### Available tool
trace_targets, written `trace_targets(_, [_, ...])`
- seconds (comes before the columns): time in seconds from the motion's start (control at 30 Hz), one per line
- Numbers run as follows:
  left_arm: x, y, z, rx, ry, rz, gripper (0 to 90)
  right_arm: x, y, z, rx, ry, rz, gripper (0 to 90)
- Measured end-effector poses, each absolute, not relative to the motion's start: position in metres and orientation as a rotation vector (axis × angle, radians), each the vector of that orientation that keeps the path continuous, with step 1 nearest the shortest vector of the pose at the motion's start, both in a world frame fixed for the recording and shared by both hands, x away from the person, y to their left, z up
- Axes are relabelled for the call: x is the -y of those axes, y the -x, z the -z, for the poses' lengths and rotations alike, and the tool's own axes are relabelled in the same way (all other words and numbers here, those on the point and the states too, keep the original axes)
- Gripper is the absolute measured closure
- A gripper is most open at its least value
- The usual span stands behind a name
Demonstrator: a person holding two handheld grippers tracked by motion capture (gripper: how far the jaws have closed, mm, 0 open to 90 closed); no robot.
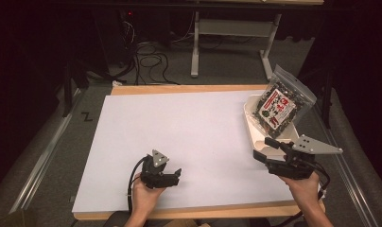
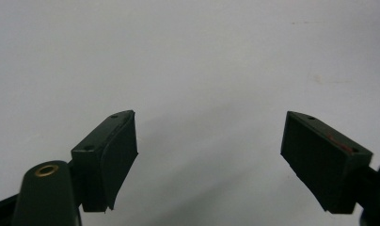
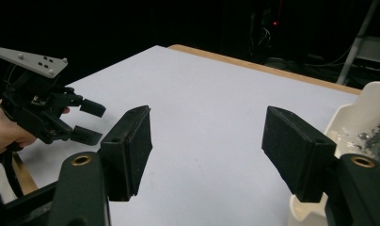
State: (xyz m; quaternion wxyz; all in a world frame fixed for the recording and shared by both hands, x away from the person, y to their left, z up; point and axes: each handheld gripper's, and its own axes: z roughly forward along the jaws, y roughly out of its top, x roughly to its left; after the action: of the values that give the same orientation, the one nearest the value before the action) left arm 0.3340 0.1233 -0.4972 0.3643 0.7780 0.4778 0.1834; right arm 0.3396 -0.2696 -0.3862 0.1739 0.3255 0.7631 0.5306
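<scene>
Both my claws are black. The left claw [image 1: 174, 177], at the lower middle of the high view, carries a small grey three-cornered plate and trails a black cable. The right claw [image 1: 265, 149], lower right, has a larger grey plate dotted with screws. My jaws are flat black blocks on arms with brass-ringed holes. My forearms are bare.

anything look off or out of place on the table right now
One thing: the clear plastic snack bag with a red label stands propped at a tilt in the white tray at the table's right edge, its top sticking out well above the rim. Both grippers, left and right, are open and empty.
</scene>
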Motion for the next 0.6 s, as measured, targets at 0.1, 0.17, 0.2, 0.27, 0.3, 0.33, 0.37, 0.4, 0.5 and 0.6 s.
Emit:
trace_targets(0.1, [-0.124,-0.335,0.497,-1.23,-1.996,-0.465,19.5,0.264,-0.34,0.39,-2.185,-0.926,-1.501,34.7])
trace_targets(0.17, [-0.123,-0.334,0.497,-1.22,-1.997,-0.462,19.2,0.262,-0.341,0.392,-2.203,-0.931,-1.482,35.1])
trace_targets(0.2, [-0.123,-0.334,0.497,-1.217,-1.997,-0.461,19.2,0.261,-0.342,0.393,-2.209,-0.935,-1.48,35.4])
trace_targets(0.27, [-0.123,-0.334,0.497,-1.216,-1.998,-0.459,19.2,0.258,-0.343,0.395,-2.216,-0.941,-1.471,35.7])
trace_targets(0.3, [-0.123,-0.334,0.497,-1.217,-1.997,-0.459,19.2,0.257,-0.344,0.397,-2.221,-0.936,-1.471,35.8])
trace_targets(0.33, [-0.123,-0.334,0.497,-1.217,-1.997,-0.459,19.2,0.256,-0.344,0.398,-2.225,-0.946,-1.469,35.8])
trace_targets(0.37, [-0.124,-0.334,0.497,-1.221,-1.995,-0.457,19.2,0.255,-0.344,0.399,-2.23,-0.952,-1.465,35.8])
trace_targets(0.4, [-0.124,-0.334,0.497,-1.22,-1.995,-0.453,19.2,0.254,-0.345,0.4,-2.236,-0.964,-1.459,35.8])
trace_targets(0.5, [-0.123,-0.335,0.498,-1.217,-2.003,-0.451,19.2,0.25,-0.348,0.403,-2.247,-0.965,-1.449,35.9])
trace_targets(0.6, [-0.122,-0.334,0.498,-1.213,-2.005,-0.453,19.2,0.247,-0.349,0.405,-2.252,-0.958,-1.442,36.0])
